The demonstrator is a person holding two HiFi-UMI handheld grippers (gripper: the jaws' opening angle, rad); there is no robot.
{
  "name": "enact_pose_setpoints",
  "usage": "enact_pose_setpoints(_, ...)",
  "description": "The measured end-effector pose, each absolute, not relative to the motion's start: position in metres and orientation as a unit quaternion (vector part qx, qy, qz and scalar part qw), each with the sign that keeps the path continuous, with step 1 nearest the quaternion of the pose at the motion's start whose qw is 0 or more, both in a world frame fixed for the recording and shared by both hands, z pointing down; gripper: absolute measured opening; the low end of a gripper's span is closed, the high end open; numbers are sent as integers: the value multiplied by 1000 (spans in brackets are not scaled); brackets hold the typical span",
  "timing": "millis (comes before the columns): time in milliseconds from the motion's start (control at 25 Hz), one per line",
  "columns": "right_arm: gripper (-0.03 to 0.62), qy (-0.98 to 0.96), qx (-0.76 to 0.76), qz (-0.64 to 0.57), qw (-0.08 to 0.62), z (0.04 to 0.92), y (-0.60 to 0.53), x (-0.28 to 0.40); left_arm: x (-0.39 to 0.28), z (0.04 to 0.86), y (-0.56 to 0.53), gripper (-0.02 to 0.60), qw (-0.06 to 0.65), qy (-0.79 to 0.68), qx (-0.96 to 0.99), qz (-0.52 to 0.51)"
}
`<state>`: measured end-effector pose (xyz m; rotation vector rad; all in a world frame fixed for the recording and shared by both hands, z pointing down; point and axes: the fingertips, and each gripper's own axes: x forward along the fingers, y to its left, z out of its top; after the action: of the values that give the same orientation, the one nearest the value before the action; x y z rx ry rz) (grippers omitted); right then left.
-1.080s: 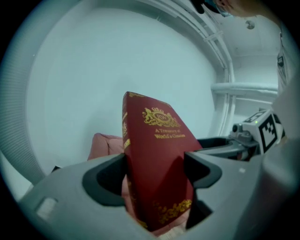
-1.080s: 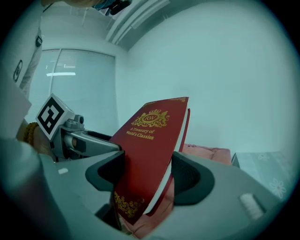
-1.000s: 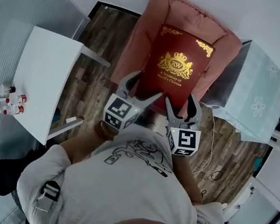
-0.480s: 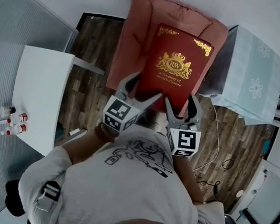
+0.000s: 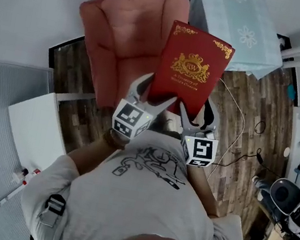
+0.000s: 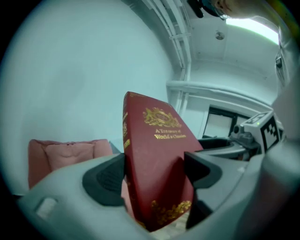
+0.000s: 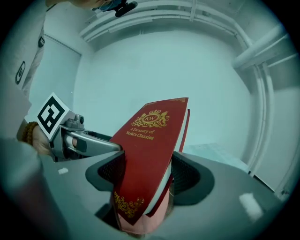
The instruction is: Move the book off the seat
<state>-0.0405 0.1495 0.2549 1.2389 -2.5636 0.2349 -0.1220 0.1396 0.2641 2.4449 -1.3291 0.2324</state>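
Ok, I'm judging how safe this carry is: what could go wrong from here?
1. The left gripper and right gripper both pinch the red book only near its bottom edge, so the tall, tilted hardback might pivot or slip out.
2. In the head view the cloth-covered table appears near the book's top corner, so a swing that way could clip it.

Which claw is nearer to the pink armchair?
Left. The left claw, shut on the red book at its lower left corner, is on the side of the armchair; the right claw holds the other lower corner, farther from it.
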Motion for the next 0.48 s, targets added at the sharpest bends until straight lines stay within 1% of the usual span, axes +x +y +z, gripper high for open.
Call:
enact_pose_setpoints(160, 316, -851, 502, 93, 124, 240, 179, 70, -9, 248, 155, 390, 160, -397, 898, 102)
enact_pose_setpoints(240, 316, -833, 530, 96, 125, 239, 191, 103, 27, 248, 161, 390, 158, -364, 912, 109)
enact_pose_setpoints(480, 316, -796, 580, 106, 139, 267, 183, 100, 29, 278, 143, 391, 160, -297, 934, 115)
